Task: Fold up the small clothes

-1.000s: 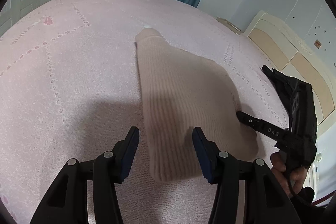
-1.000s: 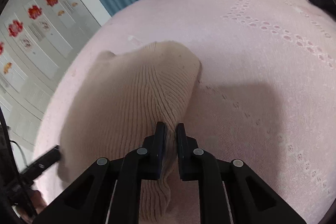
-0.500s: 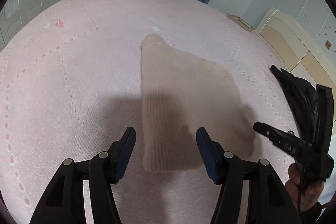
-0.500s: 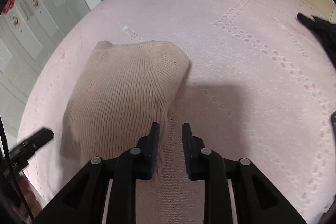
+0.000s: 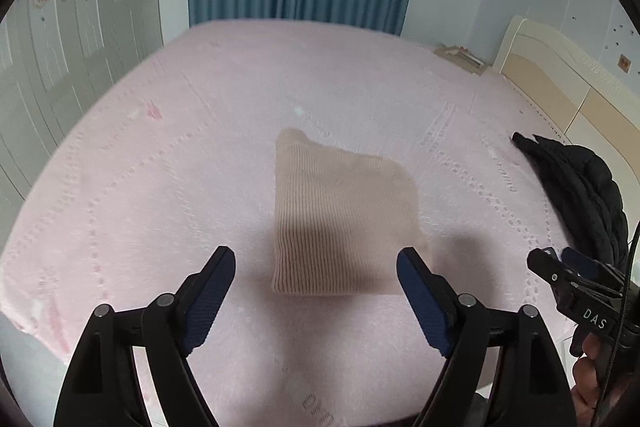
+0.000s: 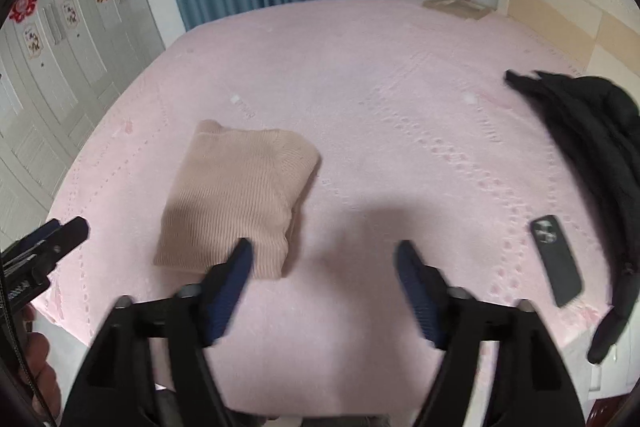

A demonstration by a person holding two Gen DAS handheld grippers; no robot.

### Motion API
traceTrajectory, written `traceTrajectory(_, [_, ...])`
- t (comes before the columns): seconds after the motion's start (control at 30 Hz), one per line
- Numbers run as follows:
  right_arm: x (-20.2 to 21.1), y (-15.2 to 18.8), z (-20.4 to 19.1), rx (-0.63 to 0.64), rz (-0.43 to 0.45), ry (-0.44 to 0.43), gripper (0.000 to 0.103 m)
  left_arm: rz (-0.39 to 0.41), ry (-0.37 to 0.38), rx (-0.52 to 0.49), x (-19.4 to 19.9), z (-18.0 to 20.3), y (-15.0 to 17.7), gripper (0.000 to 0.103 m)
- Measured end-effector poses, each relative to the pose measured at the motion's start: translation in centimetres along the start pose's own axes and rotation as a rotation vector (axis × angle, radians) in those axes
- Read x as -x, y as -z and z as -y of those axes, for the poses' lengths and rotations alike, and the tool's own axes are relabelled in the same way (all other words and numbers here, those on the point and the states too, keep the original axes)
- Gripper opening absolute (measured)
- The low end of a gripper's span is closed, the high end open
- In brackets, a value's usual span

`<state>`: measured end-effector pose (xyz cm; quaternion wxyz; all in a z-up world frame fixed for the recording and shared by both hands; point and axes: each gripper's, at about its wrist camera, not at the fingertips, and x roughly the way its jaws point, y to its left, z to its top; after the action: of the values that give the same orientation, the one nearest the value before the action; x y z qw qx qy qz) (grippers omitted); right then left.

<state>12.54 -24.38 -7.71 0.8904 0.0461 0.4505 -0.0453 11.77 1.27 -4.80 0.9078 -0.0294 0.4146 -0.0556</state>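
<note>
Opening both the left gripper (image 5: pixel 316 291) and right gripper (image 6: pixel 324 275) with nothing between the fingers, I see the folded sweater (image 5: pixel 340 219) mid-frame on the bed (image 5: pixel 160 167), whose springy knit may unfold.

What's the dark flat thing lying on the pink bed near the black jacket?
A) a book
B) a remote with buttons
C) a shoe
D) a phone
D: the right wrist view shows a phone, a thin dark slab with camera lenses at one end, flat on the bed beside the black jacket.
</note>
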Motion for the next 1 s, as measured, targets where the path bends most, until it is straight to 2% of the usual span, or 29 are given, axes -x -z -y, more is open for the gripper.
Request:
traceTrajectory(0.03, [1.0, 0.3, 0.1, 0.000, 0.018, 0.011, 0.082, 0.009, -0.001, -0.004, 1.0, 0.2, 0.1, 0.083])
traceTrajectory(0.13, [4.0, 1.2, 0.6, -0.010, 0.055, 0.002, 0.095, 0.042, -0.012, -0.014, 4.1, 0.8, 0.9, 0.087])
traceTrajectory(0.23, [6.4, 2.5, 1.1, -0.015, 0.080, -0.004, 0.100, 0.070, -0.034, -0.031, 6.7, 1.4, 2.0, 0.090])
traceTrajectory(0.4, [9.1, 4.6, 1.3, -0.009, 0.090, -0.016, 0.100, 0.091, -0.045, -0.031, 9.6, 1.7, 3.8, 0.091])
traceTrajectory(0.6, [11.3, 6.1, 1.0, 0.016, 0.107, -0.017, 0.100, 0.100, -0.042, -0.026, 11.0, 2.0, 5.0, 0.091])
traceTrajectory(0.73, [12.1, 6.7, 0.5, 0.041, 0.119, 0.008, 0.100, 0.107, -0.047, -0.022, 11.6, 2.0, 5.3, 0.092])
traceTrajectory(1.0, [12.6, 7.0, 0.0, 0.046, 0.119, 0.003, 0.100, 0.125, -0.060, -0.015, 12.6, 1.5, 5.7, 0.092])
